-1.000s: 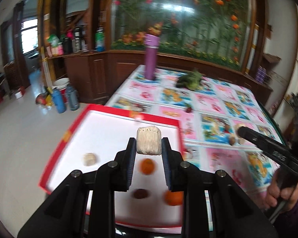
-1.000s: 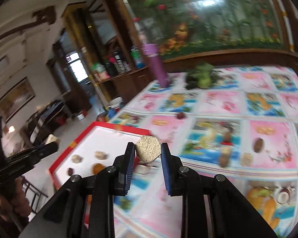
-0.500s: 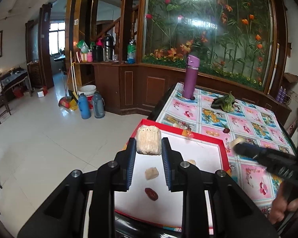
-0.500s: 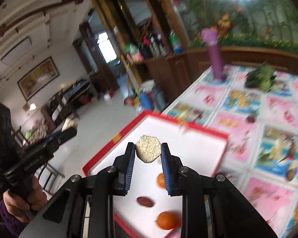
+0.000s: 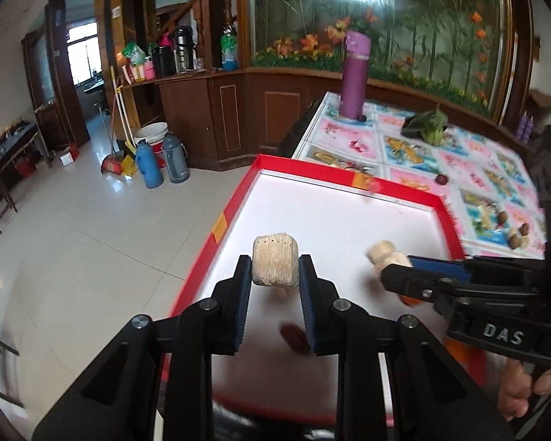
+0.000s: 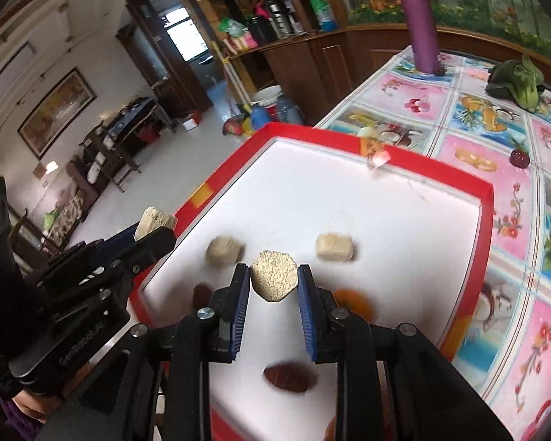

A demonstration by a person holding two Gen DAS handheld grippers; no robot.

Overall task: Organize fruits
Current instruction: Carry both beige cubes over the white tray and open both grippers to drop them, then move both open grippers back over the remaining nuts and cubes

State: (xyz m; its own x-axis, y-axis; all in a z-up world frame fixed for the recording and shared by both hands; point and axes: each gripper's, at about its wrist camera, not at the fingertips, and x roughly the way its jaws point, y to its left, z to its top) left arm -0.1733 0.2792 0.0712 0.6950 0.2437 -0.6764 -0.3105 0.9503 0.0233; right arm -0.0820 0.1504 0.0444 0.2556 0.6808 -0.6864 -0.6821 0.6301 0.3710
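Left gripper (image 5: 275, 279) clamped on ridged pale chunk (image 5: 275, 264), held above near-left edge of red tray (image 5: 238, 198); release too far out risks drop to floor

Right gripper (image 6: 273, 286) clamped on grainy round piece (image 6: 273, 280), over tray middle; crowded fruit below, orange fruit (image 6: 352, 301) may get knocked, grippers may collide

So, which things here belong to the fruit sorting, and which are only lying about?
Belong to the job:
- left gripper, shut on a pale ridged piece
- right gripper, shut on a pale grainy piece
- red-rimmed tray holding pale pieces, an orange fruit and dark red fruits

Only lying about:
- purple flask
- leafy greens
- thermos jugs on the floor
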